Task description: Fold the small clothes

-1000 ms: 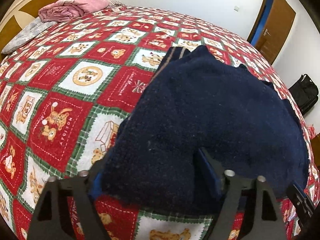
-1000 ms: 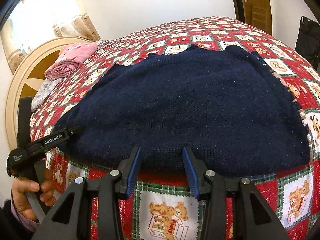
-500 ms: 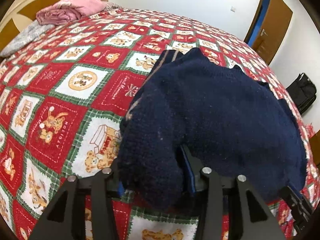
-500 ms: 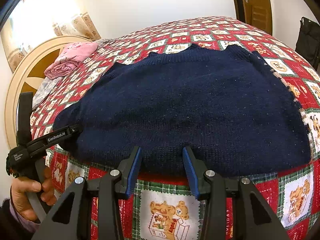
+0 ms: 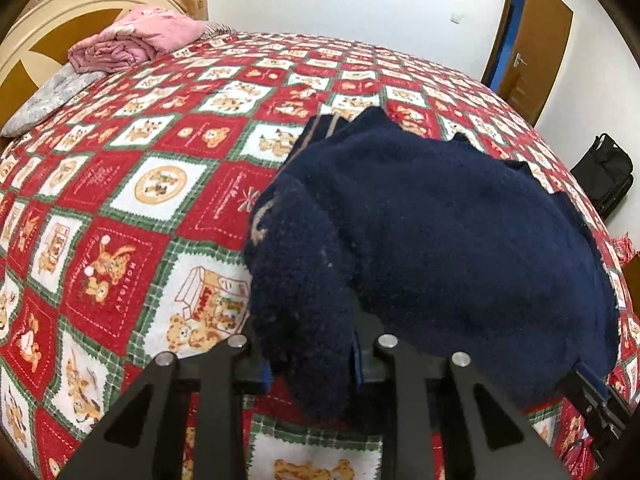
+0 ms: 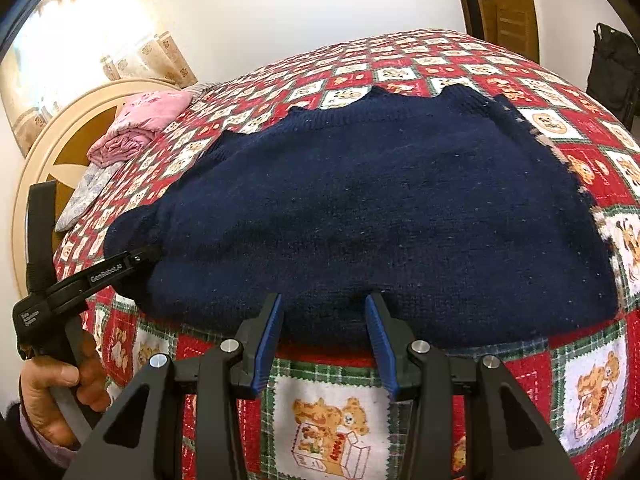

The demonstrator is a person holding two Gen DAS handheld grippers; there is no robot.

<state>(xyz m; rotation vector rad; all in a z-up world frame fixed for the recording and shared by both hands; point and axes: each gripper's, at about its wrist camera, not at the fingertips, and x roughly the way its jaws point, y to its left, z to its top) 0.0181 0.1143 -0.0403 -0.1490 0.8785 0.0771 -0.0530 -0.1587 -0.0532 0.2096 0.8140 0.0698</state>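
Observation:
A navy knitted sweater (image 6: 380, 216) lies spread on the bed, its near hem toward me. In the left wrist view its left corner (image 5: 304, 280) is bunched up between the blue pads of my left gripper (image 5: 310, 360), whose jaws are closing and pinch the fabric. A hand holds that left gripper (image 6: 148, 256) at the sweater's left end. My right gripper (image 6: 324, 304) stands open at the middle of the near hem, which lies between its fingertips unsqueezed. Its fingers (image 5: 592, 392) show at the sweater's lower right edge.
The bed carries a red, white and green teddy-bear quilt (image 5: 120, 208). Folded pink cloth (image 5: 136, 40) and a grey pillow (image 5: 52, 96) lie by the rounded headboard (image 6: 44, 168). A brown door (image 5: 528, 48) and a black bag (image 5: 608, 172) are past the bed's far side.
The left gripper's jaws have drawn together on the sweater's left corner, gathering it into a lump and lifting it slightly. The right gripper has kept still and open.

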